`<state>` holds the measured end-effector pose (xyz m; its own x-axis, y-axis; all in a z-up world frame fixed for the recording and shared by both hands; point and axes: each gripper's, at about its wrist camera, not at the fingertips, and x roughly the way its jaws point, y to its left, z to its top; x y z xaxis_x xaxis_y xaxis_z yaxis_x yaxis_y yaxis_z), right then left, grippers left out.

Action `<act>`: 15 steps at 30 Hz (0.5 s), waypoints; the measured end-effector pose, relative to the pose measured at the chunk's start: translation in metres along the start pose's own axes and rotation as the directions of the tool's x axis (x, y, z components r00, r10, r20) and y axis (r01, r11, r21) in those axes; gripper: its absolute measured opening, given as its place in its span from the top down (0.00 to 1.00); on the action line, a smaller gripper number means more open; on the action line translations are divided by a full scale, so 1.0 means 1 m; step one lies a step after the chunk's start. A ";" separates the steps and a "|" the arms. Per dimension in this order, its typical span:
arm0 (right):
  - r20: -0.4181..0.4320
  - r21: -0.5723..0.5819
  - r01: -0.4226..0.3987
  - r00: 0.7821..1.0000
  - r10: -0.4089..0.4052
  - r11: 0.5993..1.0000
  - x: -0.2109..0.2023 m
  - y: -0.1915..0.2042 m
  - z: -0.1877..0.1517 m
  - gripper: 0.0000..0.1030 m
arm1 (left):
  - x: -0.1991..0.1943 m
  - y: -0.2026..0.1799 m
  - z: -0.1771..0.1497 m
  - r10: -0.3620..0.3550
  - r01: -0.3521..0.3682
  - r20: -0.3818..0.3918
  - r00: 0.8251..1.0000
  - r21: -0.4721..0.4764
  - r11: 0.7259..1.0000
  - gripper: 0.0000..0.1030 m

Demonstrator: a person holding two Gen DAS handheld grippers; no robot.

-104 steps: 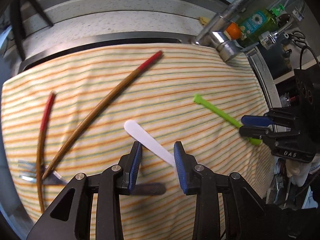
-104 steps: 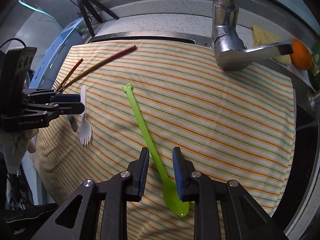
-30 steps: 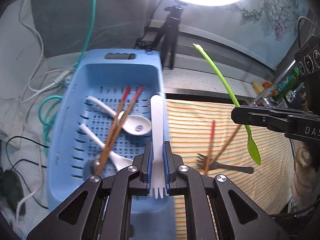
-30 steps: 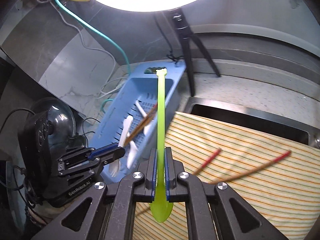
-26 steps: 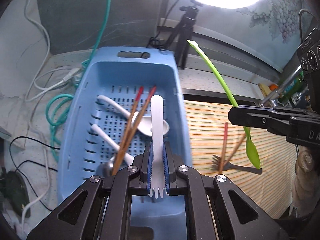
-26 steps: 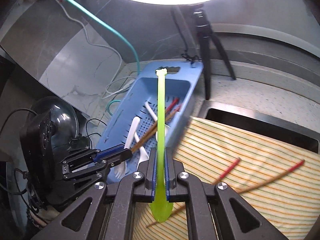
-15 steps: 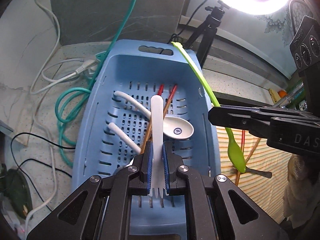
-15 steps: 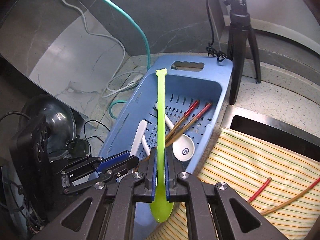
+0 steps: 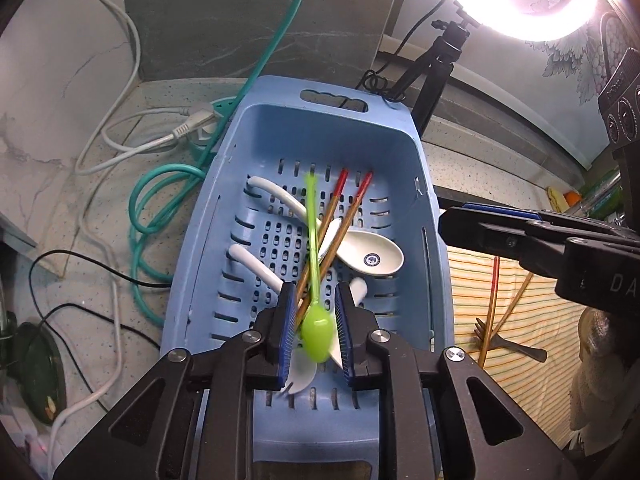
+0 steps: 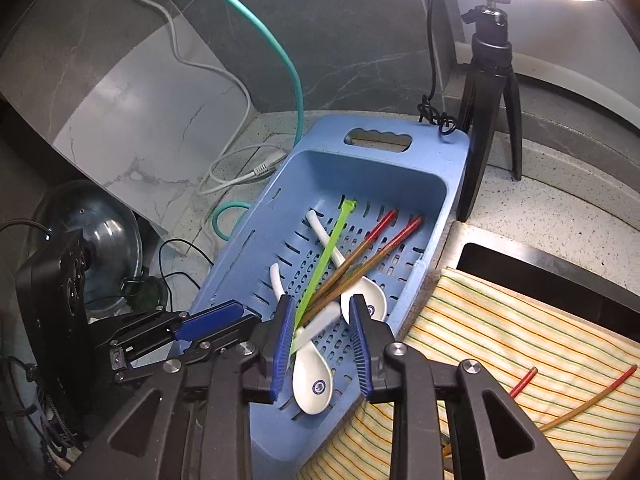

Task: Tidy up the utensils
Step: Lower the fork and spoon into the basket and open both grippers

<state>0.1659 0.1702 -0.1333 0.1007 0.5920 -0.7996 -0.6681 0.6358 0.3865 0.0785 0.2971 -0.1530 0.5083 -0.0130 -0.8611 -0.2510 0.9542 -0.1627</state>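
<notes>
You can read "DA" in pale letters on the body of your right gripper [image 9: 480,228] where it reaches in from the right in the left wrist view; the rest is cut off. The 2 white ceramic spoons [image 10: 312,376] each carry a round dark-blue emblem in the bowl, too small to read.

Your left gripper [image 9: 316,332] has its jaws opening, with the white plastic fork [image 9: 300,372] loose between them and no pad pressing on it; the green spoon [image 9: 316,332] lies across the view there. Your right gripper's jaws are opening too, with the green spoon's handle beside the left pad, not clamped.

The green spoon lies in the blue basket [image 10: 384,172], slanting over the white spoons and crossing the 2 red-tipped chopsticks [image 10: 384,248]. The basket's right rim sits just beside the striped cloth [image 10: 520,344], where 2 more chopsticks [image 10: 580,400] and a metal fork [image 9: 508,344] lie. The basket's far end, by the handle slot, is bare floor
</notes>
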 end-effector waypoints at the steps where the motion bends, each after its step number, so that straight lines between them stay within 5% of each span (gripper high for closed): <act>1: 0.003 -0.001 0.003 1.000 -0.003 1.000 -0.002 -0.001 0.000 0.73 | -0.001 0.000 0.000 -0.001 0.001 0.000 1.000 0.000 1.000 0.83; 13: 0.056 -0.039 -0.001 0.998 0.003 0.999 -0.043 -0.006 -0.007 0.68 | -0.025 -0.023 -0.009 -0.001 0.000 0.035 0.999 0.024 1.000 0.83; 15: 0.070 -0.039 -0.013 0.997 0.016 0.999 -0.054 -0.011 -0.009 0.56 | -0.030 -0.029 -0.009 -0.003 0.001 0.042 0.999 0.035 0.999 0.83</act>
<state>0.1609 0.1263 -0.0986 0.1415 0.6353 -0.7592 -0.6979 0.6079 0.3787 0.0630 0.2674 -0.1274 0.5435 -0.0029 -0.8394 -0.2216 0.9640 -0.1469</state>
